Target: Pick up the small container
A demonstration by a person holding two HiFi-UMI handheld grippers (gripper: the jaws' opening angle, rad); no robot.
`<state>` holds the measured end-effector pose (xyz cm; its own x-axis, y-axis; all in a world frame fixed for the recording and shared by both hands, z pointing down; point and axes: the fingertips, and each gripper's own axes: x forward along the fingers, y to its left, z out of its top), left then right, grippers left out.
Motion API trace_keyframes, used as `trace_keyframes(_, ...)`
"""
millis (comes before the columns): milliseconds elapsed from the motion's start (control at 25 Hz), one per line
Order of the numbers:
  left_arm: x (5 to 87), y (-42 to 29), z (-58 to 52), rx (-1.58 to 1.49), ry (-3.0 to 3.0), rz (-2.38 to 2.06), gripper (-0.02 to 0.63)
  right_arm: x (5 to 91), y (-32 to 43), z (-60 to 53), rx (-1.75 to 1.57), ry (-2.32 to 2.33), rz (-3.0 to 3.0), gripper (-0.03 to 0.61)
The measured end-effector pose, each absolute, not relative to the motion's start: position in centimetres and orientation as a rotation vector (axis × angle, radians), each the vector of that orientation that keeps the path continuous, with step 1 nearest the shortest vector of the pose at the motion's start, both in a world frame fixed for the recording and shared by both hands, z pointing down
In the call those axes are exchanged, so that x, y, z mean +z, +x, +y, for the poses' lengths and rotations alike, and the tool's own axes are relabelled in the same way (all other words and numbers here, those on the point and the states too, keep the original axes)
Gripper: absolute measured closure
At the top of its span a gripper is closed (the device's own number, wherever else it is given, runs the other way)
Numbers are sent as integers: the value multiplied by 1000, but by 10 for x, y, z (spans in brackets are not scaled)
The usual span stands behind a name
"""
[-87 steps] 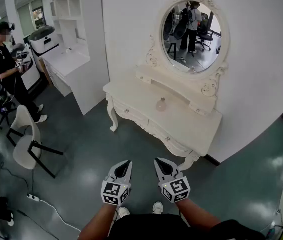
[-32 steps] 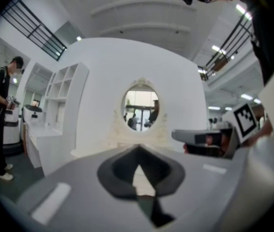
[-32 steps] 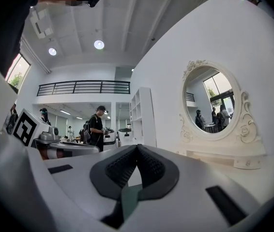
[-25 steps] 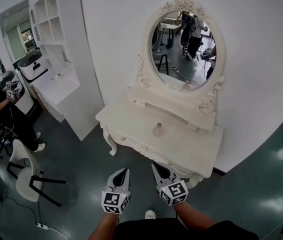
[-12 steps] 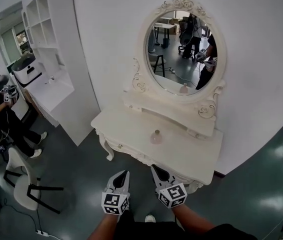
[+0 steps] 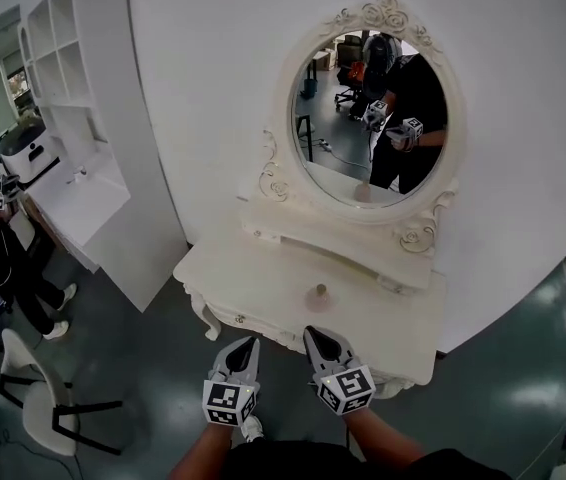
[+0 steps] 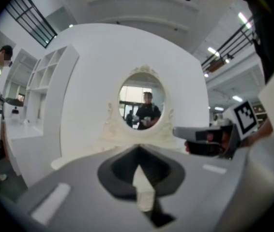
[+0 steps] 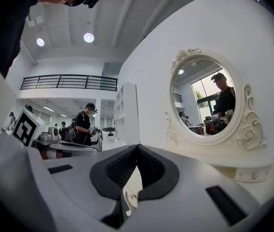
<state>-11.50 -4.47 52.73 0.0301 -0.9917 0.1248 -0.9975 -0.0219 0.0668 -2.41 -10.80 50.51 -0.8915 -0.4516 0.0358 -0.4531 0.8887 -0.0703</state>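
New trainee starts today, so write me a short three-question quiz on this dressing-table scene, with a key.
1. True or false: the small container stands on the dressing table, touched by neither gripper.
2. On the right gripper, the fingers are: A) wide apart; B) together, with nothing between them; C) closed on the container.
3. In the head view, which is nearer the container: the left gripper or the right?
Key: 1 true; 2 B; 3 the right gripper.
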Motion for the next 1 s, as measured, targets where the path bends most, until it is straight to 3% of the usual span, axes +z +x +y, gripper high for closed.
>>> trace_keyframes(520,525,-171,-92,43,2296,-1950,607,503,-69,-138,89,938,-2959,574)
trace_keyframes(1000,527,-145,-145,99,2467,-1806,607,518,-40,-175,133,1148,-2855,574)
